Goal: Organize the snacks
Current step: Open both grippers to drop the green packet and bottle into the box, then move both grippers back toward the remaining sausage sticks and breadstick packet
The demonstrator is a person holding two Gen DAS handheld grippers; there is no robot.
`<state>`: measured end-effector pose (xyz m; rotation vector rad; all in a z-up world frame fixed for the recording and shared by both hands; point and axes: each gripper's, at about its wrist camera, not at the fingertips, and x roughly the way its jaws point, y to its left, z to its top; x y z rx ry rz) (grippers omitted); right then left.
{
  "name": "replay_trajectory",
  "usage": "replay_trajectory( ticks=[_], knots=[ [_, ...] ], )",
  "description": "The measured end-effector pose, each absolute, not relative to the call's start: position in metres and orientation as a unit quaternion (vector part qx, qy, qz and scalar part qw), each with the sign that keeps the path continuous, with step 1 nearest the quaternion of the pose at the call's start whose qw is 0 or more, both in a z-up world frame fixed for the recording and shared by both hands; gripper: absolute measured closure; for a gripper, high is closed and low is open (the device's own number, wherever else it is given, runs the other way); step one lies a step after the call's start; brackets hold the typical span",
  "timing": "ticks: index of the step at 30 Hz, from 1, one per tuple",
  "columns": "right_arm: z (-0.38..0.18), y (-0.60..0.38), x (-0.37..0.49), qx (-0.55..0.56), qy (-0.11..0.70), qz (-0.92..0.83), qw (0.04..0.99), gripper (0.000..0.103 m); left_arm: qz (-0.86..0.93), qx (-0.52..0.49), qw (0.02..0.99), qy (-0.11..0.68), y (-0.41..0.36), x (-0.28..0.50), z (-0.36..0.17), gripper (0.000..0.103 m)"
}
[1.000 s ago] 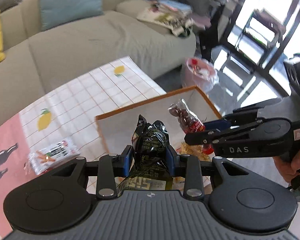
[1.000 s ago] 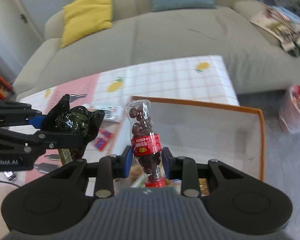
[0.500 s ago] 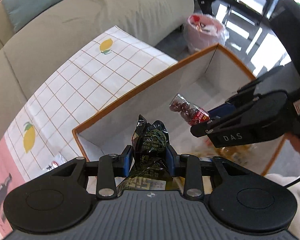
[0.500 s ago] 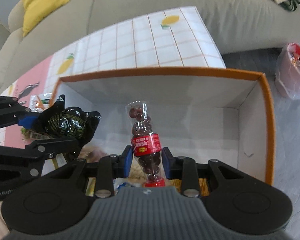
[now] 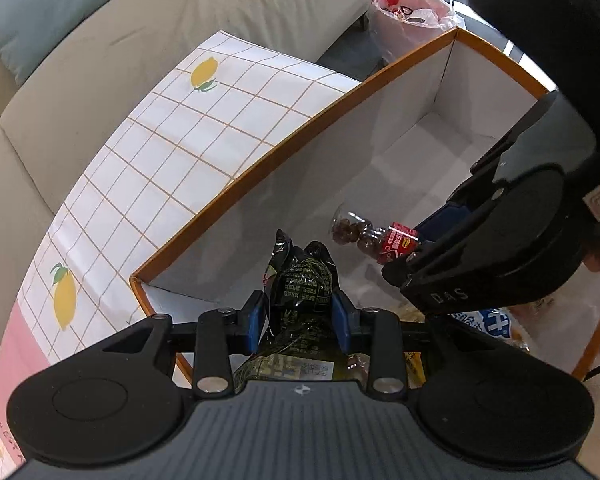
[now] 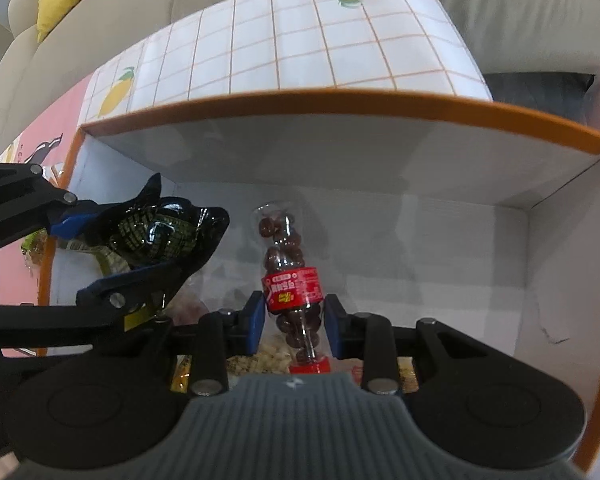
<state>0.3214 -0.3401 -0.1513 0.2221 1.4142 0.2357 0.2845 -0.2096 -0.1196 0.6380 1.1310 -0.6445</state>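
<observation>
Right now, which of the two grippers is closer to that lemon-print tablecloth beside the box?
Left. The left gripper, clamped on a black snack bag, sits by the box corner bordering the lemon-print tablecloth. The right gripper, holding the candy bottle, is deeper inside the box.

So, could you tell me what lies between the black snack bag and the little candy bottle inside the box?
Nothing solid: in the right wrist view, only the box's pale back wall shows between the black snack bag and the candy bottle.

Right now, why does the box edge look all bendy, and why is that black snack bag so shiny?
Right wrist view: the fisheye lens bows the box's orange rim, and the black snack bag shows glare. Left wrist view: the rim curves too, with bright window light top right.
</observation>
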Motion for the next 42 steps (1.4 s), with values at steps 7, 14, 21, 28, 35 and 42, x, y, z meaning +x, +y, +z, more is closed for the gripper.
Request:
replay_trajectory(
  ticks=[7, 14, 21, 28, 35, 42],
  knots=[
    [-0.163, -0.333, 0.323, 0.099, 0.66, 0.098, 0.738, 0.073, -0.292, 0.3, 0.75, 0.512, -0.21, 0.28, -0.115, 0.057],
    [-0.166, -0.33, 0.327, 0.099, 0.664, 0.091, 0.736, 0.071, -0.295, 0.275, 0.761, 0.508, -0.202, 0.279, -0.101, 0.049],
    [-0.147, -0.325, 0.327, 0.097, 0.655, 0.079, 0.745, 0.049, -0.291, 0.247, 0.776, 0.503, -0.185, 0.273, -0.078, 0.048],
    [-0.113, -0.319, 0.311, 0.091, 0.632, 0.064, 0.767, 0.04, -0.275, 0.206, 0.801, 0.491, -0.151, 0.261, -0.042, 0.048],
    [-0.058, -0.307, 0.278, 0.085, 0.577, 0.062, 0.81, 0.033, -0.243, 0.16, 0.836, 0.465, -0.103, 0.233, 0.0, 0.048],
    [-0.011, -0.271, 0.232, 0.092, 0.5, 0.073, 0.858, 0.03, -0.202, 0.136, 0.869, 0.431, -0.057, 0.189, 0.02, 0.048]
  ],
)
